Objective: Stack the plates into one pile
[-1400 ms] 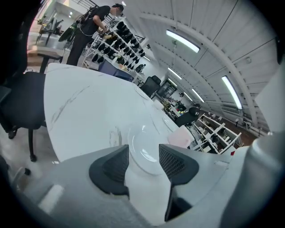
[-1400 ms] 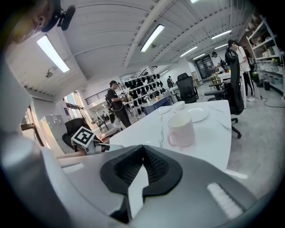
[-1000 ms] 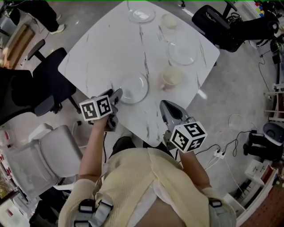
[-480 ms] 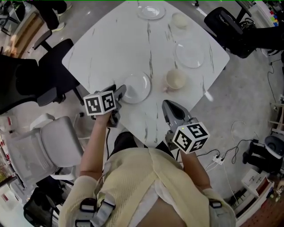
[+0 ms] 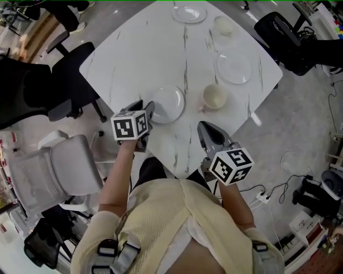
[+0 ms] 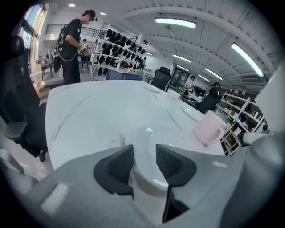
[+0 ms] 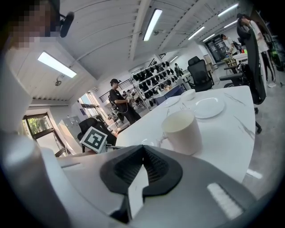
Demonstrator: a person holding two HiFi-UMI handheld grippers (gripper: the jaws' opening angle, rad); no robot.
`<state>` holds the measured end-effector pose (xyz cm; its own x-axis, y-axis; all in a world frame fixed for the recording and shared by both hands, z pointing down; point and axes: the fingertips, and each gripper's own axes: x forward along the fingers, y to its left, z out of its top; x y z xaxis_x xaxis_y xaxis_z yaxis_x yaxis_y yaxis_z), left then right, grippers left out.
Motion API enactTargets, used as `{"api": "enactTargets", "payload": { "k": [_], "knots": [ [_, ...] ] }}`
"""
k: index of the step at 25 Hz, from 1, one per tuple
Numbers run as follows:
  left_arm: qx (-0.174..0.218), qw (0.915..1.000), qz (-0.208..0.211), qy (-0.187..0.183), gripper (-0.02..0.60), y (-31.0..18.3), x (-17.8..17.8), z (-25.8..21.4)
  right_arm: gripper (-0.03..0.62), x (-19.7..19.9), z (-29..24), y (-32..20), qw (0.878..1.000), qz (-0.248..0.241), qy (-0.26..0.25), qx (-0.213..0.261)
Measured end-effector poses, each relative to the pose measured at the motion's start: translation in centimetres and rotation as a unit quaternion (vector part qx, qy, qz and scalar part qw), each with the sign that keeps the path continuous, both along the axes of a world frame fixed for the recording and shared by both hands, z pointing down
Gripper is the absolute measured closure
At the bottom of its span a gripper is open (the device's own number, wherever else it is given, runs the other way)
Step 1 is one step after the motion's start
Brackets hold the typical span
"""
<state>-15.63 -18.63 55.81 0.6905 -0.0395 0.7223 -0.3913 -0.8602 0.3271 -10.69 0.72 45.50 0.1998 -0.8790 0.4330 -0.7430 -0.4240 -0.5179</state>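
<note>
The nearest white plate (image 5: 167, 104) lies on the white marble table (image 5: 134, 53). My left gripper (image 5: 148, 110) is at its near-left rim. In the left gripper view the plate's (image 6: 153, 142) rim sits between the dark pads (image 6: 116, 165), with no firm grip shown. The left gripper (image 6: 144, 162) jaws have just been closing on that rim. A second plate (image 5: 234, 68) lies farther right, and a third (image 5: 189, 13) is at the far edge. My right gripper (image 5: 204, 130) hangs shut and empty over the table's near corner, pointing at a cream cup (image 7: 181, 131).
A cream cup (image 5: 214, 97) stands right of the near plate, and another cup (image 5: 223, 25) sits near the far plate. Office chairs (image 5: 64, 91) ring the table on the left and far right. A person (image 6: 71, 44) stands across the room.
The left gripper has tilted and edged slightly over the near plate's rim, and its jaws look narrower. The right gripper has stayed where it was.
</note>
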Motion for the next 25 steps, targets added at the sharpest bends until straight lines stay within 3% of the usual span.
{"api": "enactTargets", "payload": {
  "k": [2,6,16,25],
  "knots": [
    [0.032,0.9994,0.002,-0.012,0.454,-0.3,-0.3,0.0,0.591,-0.2,0.1,0.0,1.000,-0.006,-0.002,0.000],
    [0.046,0.9989,0.006,-0.010,0.457,-0.2,-0.4,-0.1,0.591,-0.3,0.1,-0.2,1.000,-0.015,-0.002,0.002],
    [0.036,0.9993,-0.007,-0.006,0.469,-0.6,-0.4,-0.1,0.591,-1.1,0.4,-1.0,0.999,-0.051,-0.004,0.003],
    [0.020,0.9994,-0.001,0.028,0.495,-1.1,-0.4,-1.1,0.591,-2.6,0.1,-2.7,0.997,-0.071,0.004,-0.007]
  ]
}}
